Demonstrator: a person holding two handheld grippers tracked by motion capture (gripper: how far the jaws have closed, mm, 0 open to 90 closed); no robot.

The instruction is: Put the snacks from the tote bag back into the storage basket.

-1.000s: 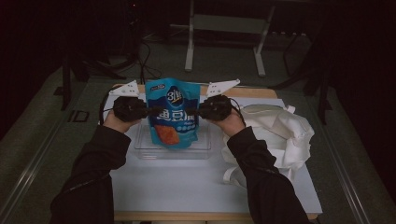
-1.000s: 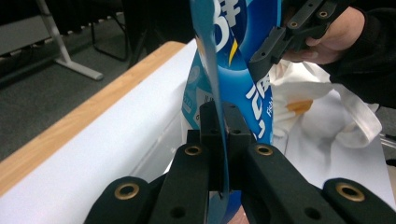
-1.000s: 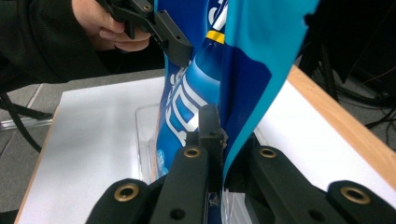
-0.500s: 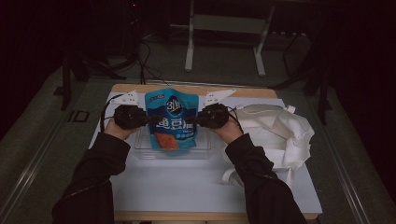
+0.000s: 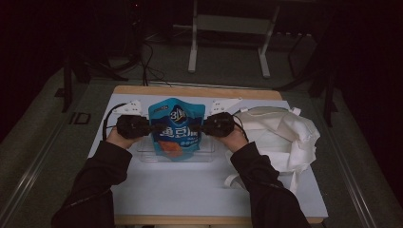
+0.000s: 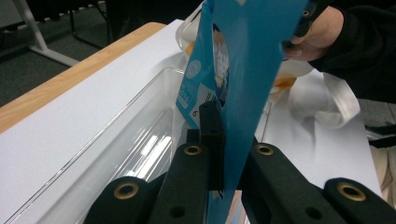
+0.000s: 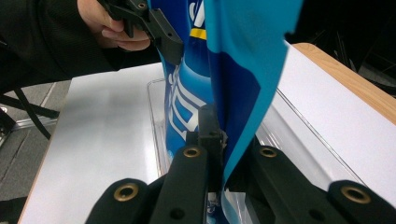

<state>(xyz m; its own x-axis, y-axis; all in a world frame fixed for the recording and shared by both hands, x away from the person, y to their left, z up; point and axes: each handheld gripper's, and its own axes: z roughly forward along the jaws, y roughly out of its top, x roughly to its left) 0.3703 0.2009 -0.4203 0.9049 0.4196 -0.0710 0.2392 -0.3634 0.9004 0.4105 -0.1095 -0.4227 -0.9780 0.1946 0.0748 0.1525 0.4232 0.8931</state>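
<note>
The blue pouch (image 5: 177, 129), pinched at either edge by left gripper (image 5: 151, 128) and right gripper (image 5: 203, 127), has sunk lower into the clear tray (image 5: 207, 156), so we judge placement nearly done.

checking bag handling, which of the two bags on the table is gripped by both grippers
The blue snack pouch, pinched at its side edges over the clear tray; the white cloth bag lies untouched at the right.

Both forearms wear dark, loose sleeves down to the wrist. The left gripper (image 5: 151, 127) and right gripper (image 5: 203, 126) are black, each with a pale plate on top and a black trailing cable. Brass-ringed screw holes stud their jaw arms.
</note>
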